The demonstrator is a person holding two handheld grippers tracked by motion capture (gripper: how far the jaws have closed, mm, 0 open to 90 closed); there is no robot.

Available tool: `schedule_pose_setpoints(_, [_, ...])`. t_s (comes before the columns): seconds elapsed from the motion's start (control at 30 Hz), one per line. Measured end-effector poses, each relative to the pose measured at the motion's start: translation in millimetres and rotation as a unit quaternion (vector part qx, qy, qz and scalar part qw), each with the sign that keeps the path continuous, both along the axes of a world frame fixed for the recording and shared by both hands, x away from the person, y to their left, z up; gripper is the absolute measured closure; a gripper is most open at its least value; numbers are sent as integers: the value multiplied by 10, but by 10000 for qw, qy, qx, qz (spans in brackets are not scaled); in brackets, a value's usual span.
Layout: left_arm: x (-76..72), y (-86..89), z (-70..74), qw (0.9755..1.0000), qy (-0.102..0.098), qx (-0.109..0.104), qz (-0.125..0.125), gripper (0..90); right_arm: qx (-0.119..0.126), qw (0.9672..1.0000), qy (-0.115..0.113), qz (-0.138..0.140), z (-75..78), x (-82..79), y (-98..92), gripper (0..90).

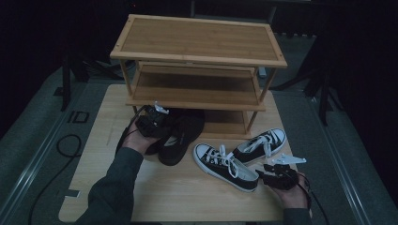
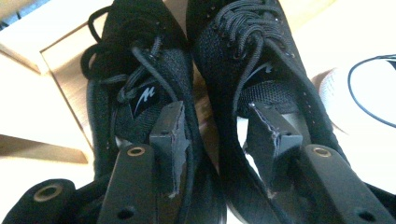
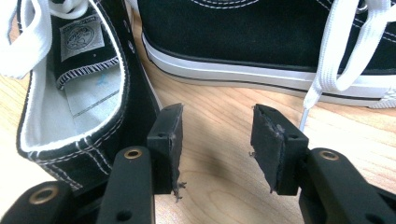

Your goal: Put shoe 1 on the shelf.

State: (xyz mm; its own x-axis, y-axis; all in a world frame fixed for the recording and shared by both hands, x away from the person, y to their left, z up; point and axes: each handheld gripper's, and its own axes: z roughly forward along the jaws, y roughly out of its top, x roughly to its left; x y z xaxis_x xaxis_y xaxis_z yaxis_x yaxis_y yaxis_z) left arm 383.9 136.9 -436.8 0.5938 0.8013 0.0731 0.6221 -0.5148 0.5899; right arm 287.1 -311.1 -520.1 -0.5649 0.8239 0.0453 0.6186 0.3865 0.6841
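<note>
A pair of black mesh lace-up shoes (image 1: 180,138) lies side by side at the foot of the wooden rack. My left gripper (image 1: 157,117) hovers over their heels. In the left gripper view it (image 2: 217,126) stands open, one jaw over the left shoe (image 2: 135,60), the other over the right shoe (image 2: 243,42), with their neighbouring walls between the pads. Two black-and-white canvas sneakers (image 1: 225,166) (image 1: 260,145) lie at the right. My right gripper (image 1: 267,172) is open just behind the nearer sneaker's heel (image 3: 79,93), and bare tabletop shows between its jaws (image 3: 217,126).
A three-level bamboo shoe rack (image 1: 197,42) stands at the back of the small wooden table (image 1: 155,192). The second sneaker (image 3: 243,28) lies crosswise just beyond my right jaws, a white lace (image 3: 322,70) hanging down. A sneaker's white toe cap (image 2: 369,93) is beside the black pair.
</note>
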Motion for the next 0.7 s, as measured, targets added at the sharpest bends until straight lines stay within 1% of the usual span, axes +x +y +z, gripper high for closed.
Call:
schedule_pose_setpoints(0.07, [-28, 16, 10, 10000, -3, 17, -45, 580, 1, 10000, -10, 11, 0, -1, 0, 533])
schedule_pose_setpoints(0.2, [-98, 43, 56, 9998, 2, -78, -178, 585, 1, 10000, 4, 1, -4, -1, -1, 533])
schedule_pose_setpoints(0.27, [-132, 50, 78, 9995, 41, -146, -280, 611, -5, 10000, 7, 6, -6, 1, 0, 533])
schedule_pose_setpoints(0.33, [-170, 53, 95, 9992, 41, -120, -367, 648, -3, 10000, 10, 8, -6, 0, 1, 533])
schedule_pose_setpoints(0.4, [-202, 59, 109, 9989, 50, -147, -433, 667, 2, 10000, 7, 5, -7, 0, -1, 533])
schedule_pose_setpoints(0.53, [-260, 74, 137, 9984, 62, -107, -548, 715, 1, 10000, 10, 7, -9, -1, -2, 533])
schedule_pose_setpoints(0.7, [-344, 83, 133, 9983, 35, 5, -583, 828, 13, 10000, 30, 1, -14, -2, -5, 531])
